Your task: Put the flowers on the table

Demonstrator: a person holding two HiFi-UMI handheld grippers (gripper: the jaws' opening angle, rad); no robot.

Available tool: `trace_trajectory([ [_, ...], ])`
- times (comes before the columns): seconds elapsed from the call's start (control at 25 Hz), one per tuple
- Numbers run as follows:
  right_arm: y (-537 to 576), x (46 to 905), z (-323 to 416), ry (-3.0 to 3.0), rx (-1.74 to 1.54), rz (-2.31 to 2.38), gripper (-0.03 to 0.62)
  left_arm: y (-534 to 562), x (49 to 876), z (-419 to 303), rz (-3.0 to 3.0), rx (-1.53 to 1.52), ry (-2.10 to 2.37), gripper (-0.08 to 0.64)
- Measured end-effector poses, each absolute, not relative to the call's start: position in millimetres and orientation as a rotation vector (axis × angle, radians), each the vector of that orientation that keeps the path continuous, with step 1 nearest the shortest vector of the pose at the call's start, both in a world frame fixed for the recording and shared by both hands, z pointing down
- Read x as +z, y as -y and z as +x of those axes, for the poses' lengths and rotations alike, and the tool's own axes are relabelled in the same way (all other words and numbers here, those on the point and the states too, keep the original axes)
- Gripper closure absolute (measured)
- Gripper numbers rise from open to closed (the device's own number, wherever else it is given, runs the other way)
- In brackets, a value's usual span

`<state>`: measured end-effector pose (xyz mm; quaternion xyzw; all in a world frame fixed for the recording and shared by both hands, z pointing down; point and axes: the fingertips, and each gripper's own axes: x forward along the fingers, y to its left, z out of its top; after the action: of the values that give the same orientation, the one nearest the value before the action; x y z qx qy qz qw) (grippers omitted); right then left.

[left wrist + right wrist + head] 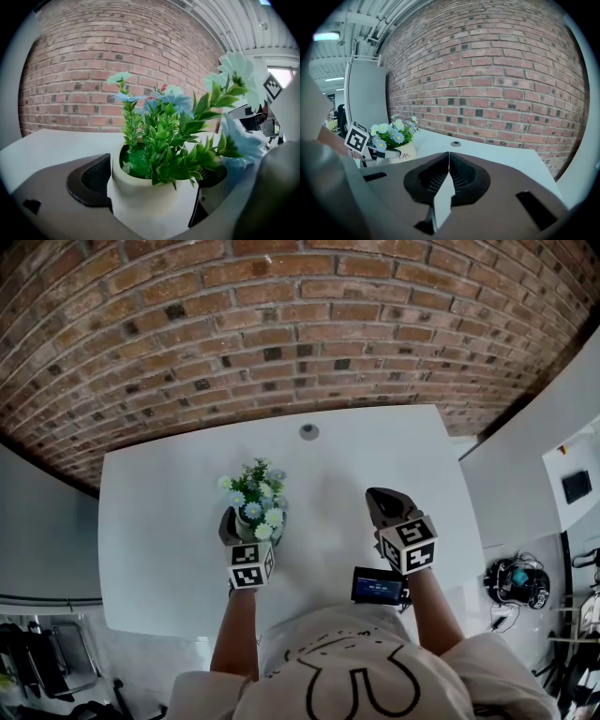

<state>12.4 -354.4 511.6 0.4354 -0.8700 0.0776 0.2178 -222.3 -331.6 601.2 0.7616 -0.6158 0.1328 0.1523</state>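
Note:
A small white pot of pale blue and white flowers [255, 501] with green leaves is over the white table [169, 521], left of its middle. My left gripper [246, 532] is shut on the flower pot [150, 199], one dark pad on each side of its rim. I cannot tell whether the pot rests on the table or hangs just above it. My right gripper [386, 507] hovers to the right of the pot, shut and with nothing in it. In the right gripper view its jaws [449, 159] meet, and the flower pot [396, 140] stands at the left.
A small round grey cap [309, 431] sits near the table's far edge. A red brick wall [281, 324] runs behind the table. A white counter [553, 442] is at the right, with cables and gear [517, 582] on the floor beside it.

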Motion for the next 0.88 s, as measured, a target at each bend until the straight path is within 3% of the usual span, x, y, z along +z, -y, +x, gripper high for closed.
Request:
trace_trajectory([
  [0.88,307,474,-2,2.436,0.165,1.297,0.578,285,548,-231,2.23,0.329,1.711,0.044],
])
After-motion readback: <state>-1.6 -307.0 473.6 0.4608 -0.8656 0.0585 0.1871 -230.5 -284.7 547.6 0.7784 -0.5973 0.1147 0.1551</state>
